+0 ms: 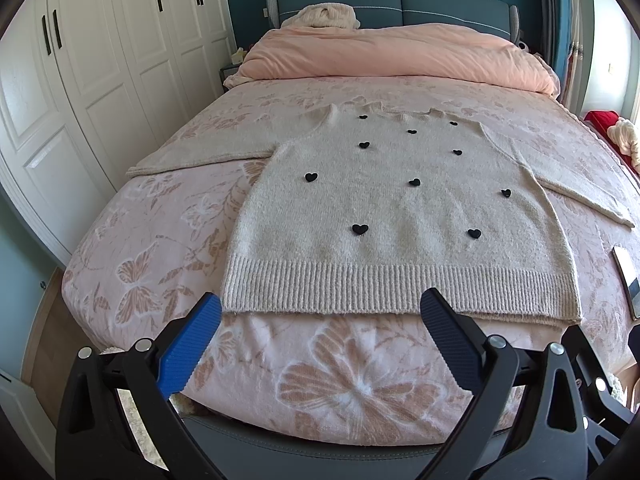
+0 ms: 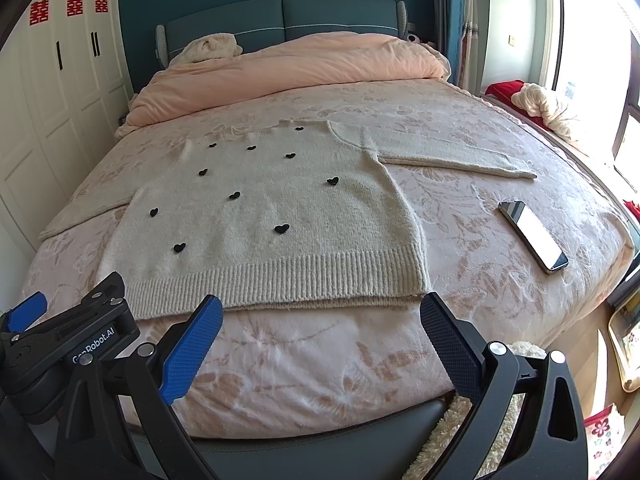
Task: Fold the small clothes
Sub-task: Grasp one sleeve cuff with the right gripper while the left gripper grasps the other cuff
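- Two grippers hang over the foot of the bed [image 1: 120, 216], neither touching anything.
- Left gripper [image 1: 320, 316]: blue fingers [image 1: 192, 348] spread wide, nothing between them, just short of the ribbed hem.
- Right gripper [image 2: 320, 316]: likewise spread wide and holding nothing.
- Cream sweater [image 1: 400, 200] with black hearts lies flat, front up, on the pink floral bedspread, both sleeves stretched outward, hem nearest the grippers.
- Phone [image 2: 534, 236] rests on the bedspread, right of the sweater and apart from it.
- Pink duvet [image 2: 288, 68] is bunched by the headboard.

Home bedroom; bed [image 1: 160, 208], pink duvet [image 1: 380, 56], white wardrobe [image 1: 100, 60]
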